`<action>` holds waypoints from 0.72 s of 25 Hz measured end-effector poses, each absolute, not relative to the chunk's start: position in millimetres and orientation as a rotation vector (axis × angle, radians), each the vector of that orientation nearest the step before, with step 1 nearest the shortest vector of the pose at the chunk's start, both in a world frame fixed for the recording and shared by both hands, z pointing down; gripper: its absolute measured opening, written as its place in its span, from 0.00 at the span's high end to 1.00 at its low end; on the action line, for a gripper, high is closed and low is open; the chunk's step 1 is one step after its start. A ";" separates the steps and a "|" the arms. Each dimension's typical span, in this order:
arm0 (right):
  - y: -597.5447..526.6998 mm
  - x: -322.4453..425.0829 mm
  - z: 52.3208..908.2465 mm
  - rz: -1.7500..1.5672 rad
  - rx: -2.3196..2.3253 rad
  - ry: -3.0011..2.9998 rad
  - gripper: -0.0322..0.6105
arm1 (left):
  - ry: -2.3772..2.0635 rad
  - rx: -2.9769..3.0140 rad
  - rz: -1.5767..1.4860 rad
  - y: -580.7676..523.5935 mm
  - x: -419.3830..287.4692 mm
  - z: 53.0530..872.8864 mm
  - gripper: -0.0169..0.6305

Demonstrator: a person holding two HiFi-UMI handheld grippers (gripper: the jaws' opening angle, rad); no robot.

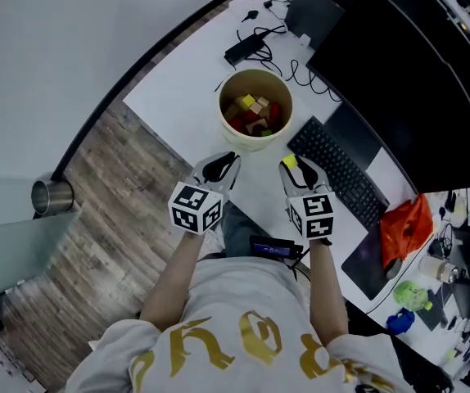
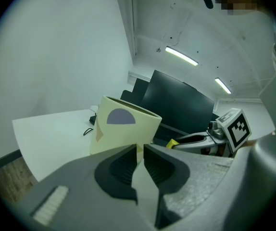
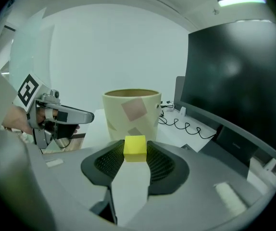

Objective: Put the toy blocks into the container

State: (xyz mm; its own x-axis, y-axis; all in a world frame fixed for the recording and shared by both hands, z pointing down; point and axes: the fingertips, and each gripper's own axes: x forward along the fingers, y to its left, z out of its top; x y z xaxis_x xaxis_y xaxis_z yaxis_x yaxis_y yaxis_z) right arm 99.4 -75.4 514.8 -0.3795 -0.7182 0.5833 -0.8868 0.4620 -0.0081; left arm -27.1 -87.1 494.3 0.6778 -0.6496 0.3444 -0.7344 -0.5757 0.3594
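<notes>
- Right now the person stands at the edge of the white table [image 1: 178,80], with both claws held side by side just short of the container [image 1: 254,143].
- The right claw [image 3: 135,154] grips a yellow block [image 3: 135,147] between its ribbed pads. The block sits at the tips, square to the jaws.
- The left claw [image 2: 140,148] has its jaws drawn together to a thin slit, with nothing caught between them.
- The container is a cream round tub with pale patches on its wall. It stands upright on the table, directly ahead of both claws, and neither one touches it.
- Several toy blocks [image 1: 255,115] already lie inside it, red, yellow and green among them.
- A black keyboard [image 1: 337,170] lies just to the right of the tub, with a dark monitor [image 1: 407,80] behind it.
</notes>
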 end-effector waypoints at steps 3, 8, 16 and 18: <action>-76.1 95.7 500.2 0.423 1.352 -2.230 0.68 | -1.087 2.413 0.240 -86.2 -30.8 485.3 0.90; -78.7 87.9 479.1 0.420 1.380 -2.282 0.68 | -1.107 2.428 0.200 -88.9 -34.4 467.0 0.90; -86.3 80.6 449.6 0.403 1.418 -2.340 0.68 | -1.119 2.467 0.115 -96.5 -35.0 434.0 0.90; -89.7 79.2 443.1 0.401 1.429 -2.352 0.68 | -1.120 2.471 0.097 -100.0 -36.0 427.5 0.90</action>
